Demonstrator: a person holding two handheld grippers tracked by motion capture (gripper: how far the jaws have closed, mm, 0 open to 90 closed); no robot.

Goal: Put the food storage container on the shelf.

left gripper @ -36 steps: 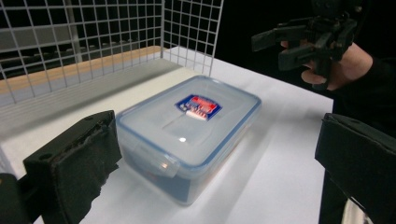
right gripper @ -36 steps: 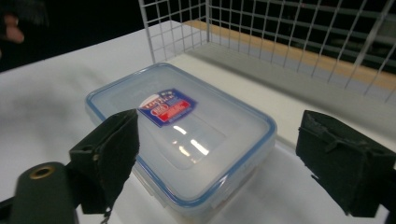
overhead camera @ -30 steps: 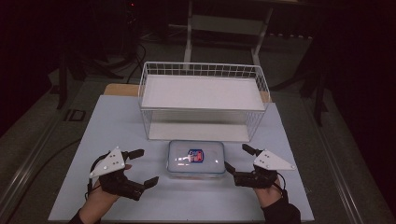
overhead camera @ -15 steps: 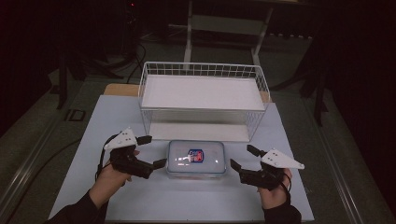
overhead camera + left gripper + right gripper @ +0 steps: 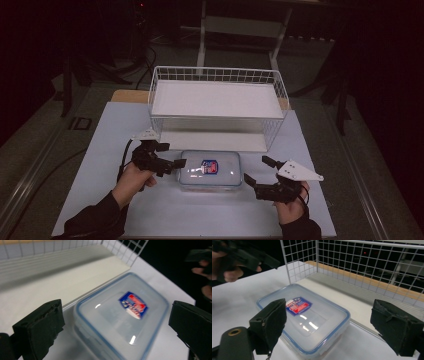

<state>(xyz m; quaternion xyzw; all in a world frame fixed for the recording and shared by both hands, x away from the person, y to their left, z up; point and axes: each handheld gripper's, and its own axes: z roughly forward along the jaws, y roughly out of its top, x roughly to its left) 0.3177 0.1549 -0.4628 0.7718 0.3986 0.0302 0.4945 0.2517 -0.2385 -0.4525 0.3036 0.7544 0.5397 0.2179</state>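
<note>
A clear plastic box with a blue-rimmed lid and a red-and-blue sticker (image 5: 210,170) lies flat on the white table, just in front of a white wire basket (image 5: 216,75). My left gripper (image 5: 171,154) is open at the box's left end, one jaw tip close to the lid edge. At the box's right end my right gripper (image 5: 258,170) is open too. The left gripper view has the box (image 5: 140,322) below and between the spread jaws of the left gripper (image 5: 116,323). In the right gripper view the box (image 5: 312,322) lies between the right gripper's (image 5: 334,323) jaws.
The basket's wire wall (image 5: 352,262) stands right behind the box, with a white liner (image 5: 215,100) in its bottom. A wooden strip (image 5: 130,96) edges the table's far side. Bare table (image 5: 200,215) lies in front of the box. Dark floor surrounds the table.
My left gripper has moved forward and to the right, up to the box's left end. The right gripper has shifted only slightly. The box has stayed put.
</note>
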